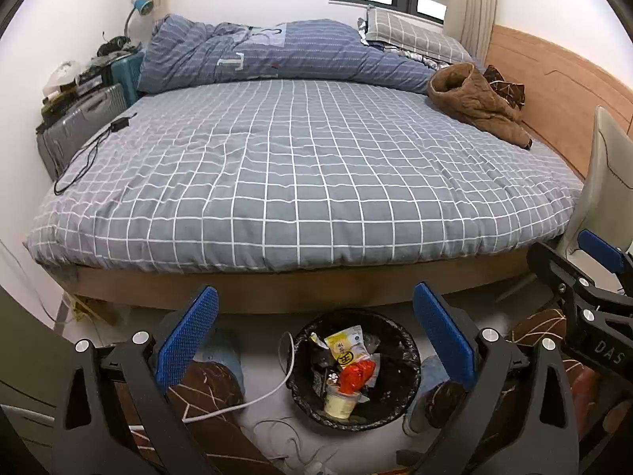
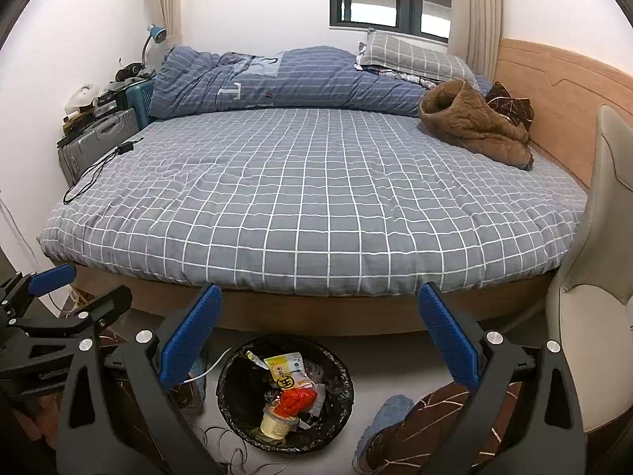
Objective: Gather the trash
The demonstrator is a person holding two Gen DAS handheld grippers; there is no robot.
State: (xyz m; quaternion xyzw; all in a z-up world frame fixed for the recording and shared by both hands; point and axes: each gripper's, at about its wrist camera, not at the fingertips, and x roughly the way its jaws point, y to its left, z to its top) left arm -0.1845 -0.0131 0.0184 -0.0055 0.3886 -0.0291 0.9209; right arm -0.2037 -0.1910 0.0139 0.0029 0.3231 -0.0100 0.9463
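A round black-lined trash bin [image 1: 399,392] stands on the floor at the foot of the bed; it also shows in the right wrist view [image 2: 237,399]. Inside lie a yellow-white snack wrapper [image 1: 348,346], a red crumpled wrapper [image 1: 356,376] and a pale yellow plastic cup [image 1: 340,403]. My left gripper [image 1: 316,340] is open and empty, held above the bin. My right gripper [image 2: 320,340] is open and empty, above and just right of the bin. Each gripper shows at the edge of the other's view.
A bed with a grey checked cover [image 1: 308,166] fills the middle. On it lie a blue duvet [image 1: 257,51], a brown jacket [image 1: 474,103] and a black charger with cable [image 1: 118,123]. Suitcases [image 1: 79,118] stand left; a beige chair [image 2: 593,277] right. White cables [image 1: 253,399] and slippered feet are on the floor.
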